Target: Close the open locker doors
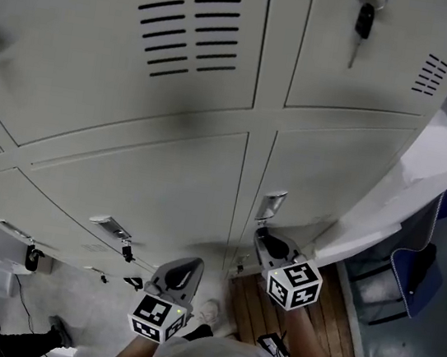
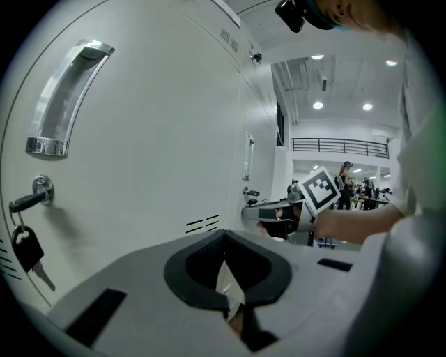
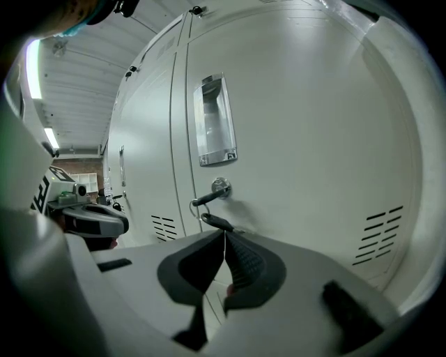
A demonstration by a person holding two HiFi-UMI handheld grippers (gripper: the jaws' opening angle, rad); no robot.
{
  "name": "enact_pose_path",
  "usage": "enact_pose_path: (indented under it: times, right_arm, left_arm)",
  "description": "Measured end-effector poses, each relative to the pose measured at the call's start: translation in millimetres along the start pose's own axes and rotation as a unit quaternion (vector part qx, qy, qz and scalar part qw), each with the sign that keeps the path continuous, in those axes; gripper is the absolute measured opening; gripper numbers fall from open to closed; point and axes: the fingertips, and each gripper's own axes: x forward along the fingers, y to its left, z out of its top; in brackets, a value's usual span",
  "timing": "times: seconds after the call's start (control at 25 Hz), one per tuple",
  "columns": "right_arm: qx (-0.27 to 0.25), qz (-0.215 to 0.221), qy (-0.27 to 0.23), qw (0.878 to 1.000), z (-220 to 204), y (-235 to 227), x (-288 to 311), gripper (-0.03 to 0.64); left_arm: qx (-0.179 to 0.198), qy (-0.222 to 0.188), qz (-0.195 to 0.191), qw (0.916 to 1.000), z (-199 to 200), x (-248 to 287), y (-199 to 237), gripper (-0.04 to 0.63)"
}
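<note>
Two tips-together claws — left claw [image 2: 224, 238], right claw [image 3: 224, 237] — facing lockers [image 1: 176, 108].

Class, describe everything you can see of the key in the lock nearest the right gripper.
The key, dark-headed, sticks out from a round silvery lock below the recessed metal handle on a pale grey locker door. A thin ring hangs from it, carrying a second black-headed key. The right gripper, jaws together, points at it from below.
</note>
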Motion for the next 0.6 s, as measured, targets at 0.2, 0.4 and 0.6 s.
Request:
enact_pose_path:
  times: [0.2, 0.4, 0.6]
  right_arm:
    - [0.001, 0.0, -0.001, 1.0, 0.1, 0.3, -0.1, 0.028]
    - [0.0, -0.001, 0.002, 1.0, -1.3, 0.8, -0.9, 0.028]
    - [0.002, -0.001, 0.008, 1.0, -7.7, 3.1, -5.0, 0.028]
  left_arm:
    - [-0.002, 0.001, 0.0, 1.0, -0.3, -0.1, 2.1, 0.014]
    - [-0.002, 0.002, -0.002, 1.0, -1.2, 0.8, 0.9, 0.014]
    - [-0.002, 0.003, -0.003, 1.0, -2.1, 0.9, -1.0, 0.014]
